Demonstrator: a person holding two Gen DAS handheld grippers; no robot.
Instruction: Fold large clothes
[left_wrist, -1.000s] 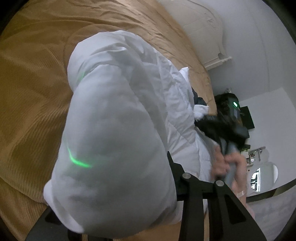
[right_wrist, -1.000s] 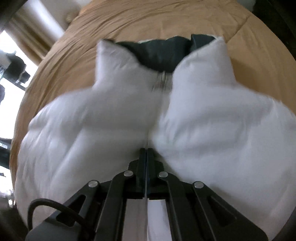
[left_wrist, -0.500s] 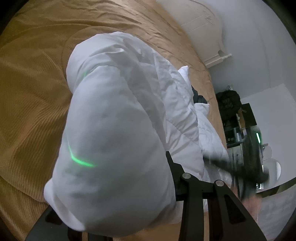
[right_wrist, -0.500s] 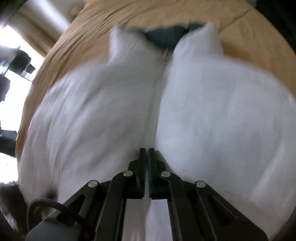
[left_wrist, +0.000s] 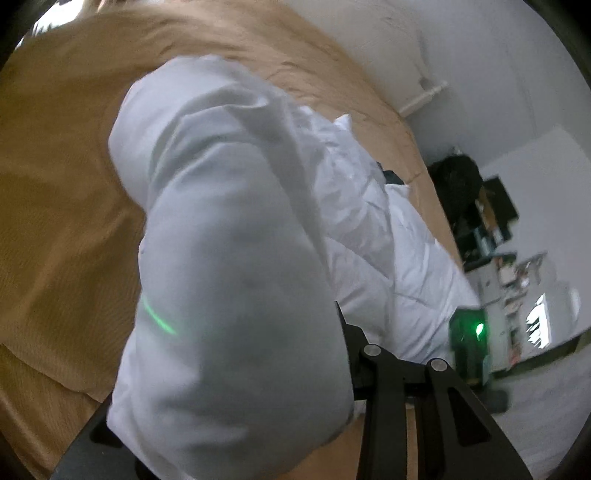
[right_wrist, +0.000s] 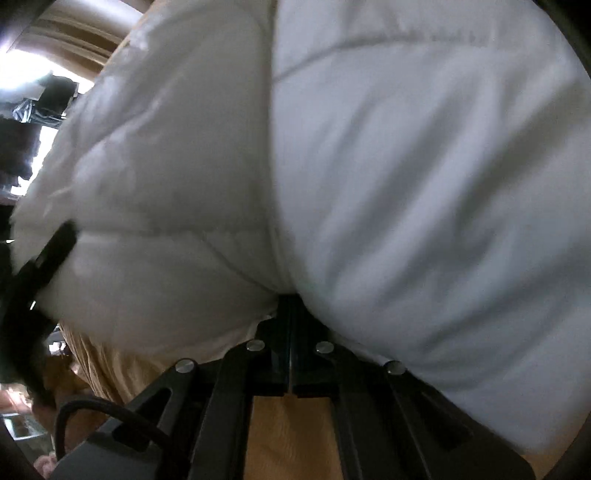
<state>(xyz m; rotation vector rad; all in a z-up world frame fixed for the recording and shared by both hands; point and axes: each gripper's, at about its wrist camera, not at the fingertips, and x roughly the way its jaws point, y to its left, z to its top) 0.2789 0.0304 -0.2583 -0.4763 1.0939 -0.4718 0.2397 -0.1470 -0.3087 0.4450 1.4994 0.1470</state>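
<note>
A white puffy jacket (left_wrist: 388, 240) lies on a tan bedspread (left_wrist: 55, 184). My left gripper (left_wrist: 229, 354) is shut on its thick sleeve (left_wrist: 221, 240), which bulges between the jaws, hangs lifted above the bed and hides the left finger. Only the right finger (left_wrist: 351, 339) shows. In the right wrist view the jacket (right_wrist: 406, 166) fills the frame. My right gripper (right_wrist: 290, 310) is shut, its tips tucked against the bottom hem at the centre seam, with bedspread (right_wrist: 291, 435) below. Its green light (left_wrist: 478, 326) shows beyond the hem in the left wrist view.
The jacket's dark collar lining (left_wrist: 391, 177) peeks out at the far end. Dark shelves with clutter (left_wrist: 480, 206) stand past the bed's right edge by a white wall (left_wrist: 498, 74). A bright window (right_wrist: 22, 44) lies to the left.
The right gripper slid shut down the jacket's front from the middle to the hem. The left gripper rose a little and rolled, still holding the sleeve.
</note>
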